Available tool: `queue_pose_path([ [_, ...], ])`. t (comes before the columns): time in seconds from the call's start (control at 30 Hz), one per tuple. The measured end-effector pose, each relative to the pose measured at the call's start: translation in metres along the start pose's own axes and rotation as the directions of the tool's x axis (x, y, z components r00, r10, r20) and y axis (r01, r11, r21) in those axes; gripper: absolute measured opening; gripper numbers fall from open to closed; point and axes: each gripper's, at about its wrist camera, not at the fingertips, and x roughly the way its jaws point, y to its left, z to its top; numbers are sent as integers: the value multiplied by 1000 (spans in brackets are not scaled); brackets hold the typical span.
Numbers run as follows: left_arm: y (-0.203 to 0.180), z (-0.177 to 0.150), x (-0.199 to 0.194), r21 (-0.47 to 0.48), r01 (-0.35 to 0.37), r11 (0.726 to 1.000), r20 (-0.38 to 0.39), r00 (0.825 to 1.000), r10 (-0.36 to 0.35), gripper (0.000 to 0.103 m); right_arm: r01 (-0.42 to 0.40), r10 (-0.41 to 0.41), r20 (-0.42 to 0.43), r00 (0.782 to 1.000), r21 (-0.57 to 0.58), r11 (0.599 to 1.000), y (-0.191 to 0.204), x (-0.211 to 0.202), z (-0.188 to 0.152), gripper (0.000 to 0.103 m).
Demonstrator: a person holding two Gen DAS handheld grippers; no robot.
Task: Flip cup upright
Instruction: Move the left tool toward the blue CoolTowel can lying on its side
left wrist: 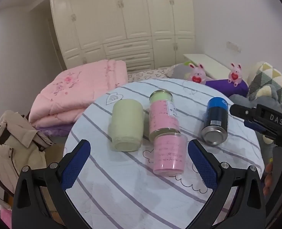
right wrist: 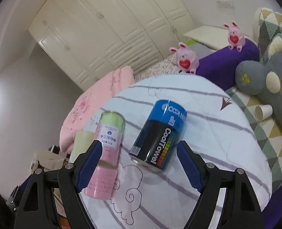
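Observation:
On a round table with a striped cloth (left wrist: 122, 190) lie several containers on their sides. A pale green cup (left wrist: 125, 124) lies at the left, base toward me. A clear jar with pink and green fill (left wrist: 163, 116) lies beside it, and a pink cup (left wrist: 168, 154) lies in front of the jar. A blue and black CoolTowel can (left wrist: 215, 120) lies to the right. My left gripper (left wrist: 139, 164) is open above the table, just short of the pink cup. My right gripper (right wrist: 139, 164) is open, just short of the can (right wrist: 160, 135), with the jar (right wrist: 108, 135) at its left finger.
A folded pink quilt (left wrist: 74, 95) lies on the bed behind the table. Two pink plush rabbits (left wrist: 197, 74) sit on a purple bolster (left wrist: 226, 87). Grey plush and patterned pillows are at the right. A paper cup (right wrist: 263, 112) lies on the bed. A beige coat (left wrist: 13, 143) hangs at the left.

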Motion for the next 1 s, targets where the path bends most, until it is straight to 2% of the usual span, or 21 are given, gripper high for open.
queue_pose_path([
  [0.33,3,6,16,-14,-13,1000,-3,1000,13,103,7,-6,-42,999,25,1000,-2,-1,-4,82],
  [0.73,-5,3,9,23,-54,998,-4,999,54,103,1,1,-44,999,32,1000,0,2,-1,82],
  [1.0,-5,1,11,-1,-40,999,-20,999,40,103,6,-4,-60,998,40,999,-3,6,-3,82],
])
